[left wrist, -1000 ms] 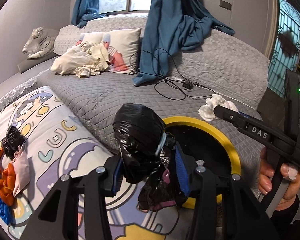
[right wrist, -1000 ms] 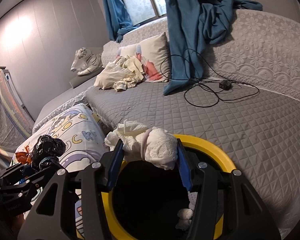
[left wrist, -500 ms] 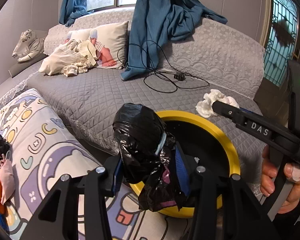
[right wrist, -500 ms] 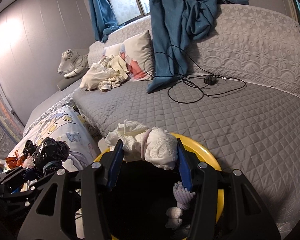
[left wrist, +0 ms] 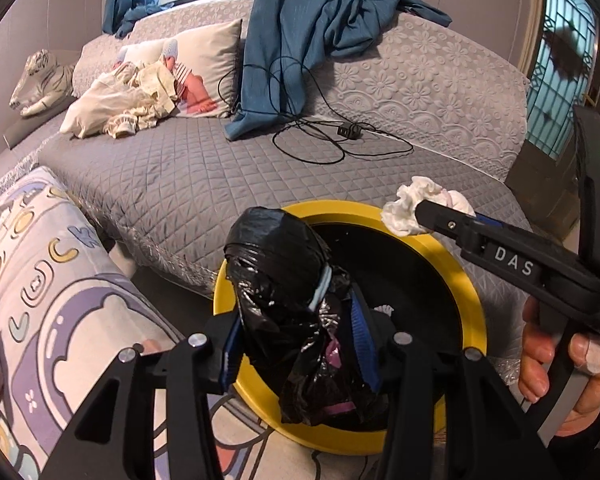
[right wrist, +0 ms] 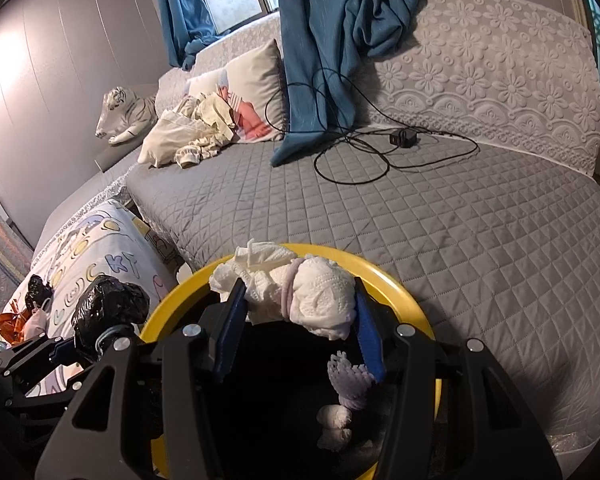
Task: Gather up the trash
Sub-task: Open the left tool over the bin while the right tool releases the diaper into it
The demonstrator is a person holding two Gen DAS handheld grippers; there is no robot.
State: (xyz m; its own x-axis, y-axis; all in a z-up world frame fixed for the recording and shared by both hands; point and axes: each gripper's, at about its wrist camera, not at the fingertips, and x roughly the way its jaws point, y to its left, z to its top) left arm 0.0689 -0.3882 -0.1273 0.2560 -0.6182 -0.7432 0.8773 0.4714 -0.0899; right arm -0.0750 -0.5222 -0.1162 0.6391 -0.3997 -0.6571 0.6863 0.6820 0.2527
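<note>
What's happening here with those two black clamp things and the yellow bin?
A person is tidying up trash with a handheld gripper in each hand. The left gripper is clamped on a crumpled black plastic bag, held over the near rim of the yellow-rimmed bin. The right gripper grips a wad of white tissue above the bin's opening. Neither piece has been dropped in yet; a few scraps already lie inside the bin.
</note>
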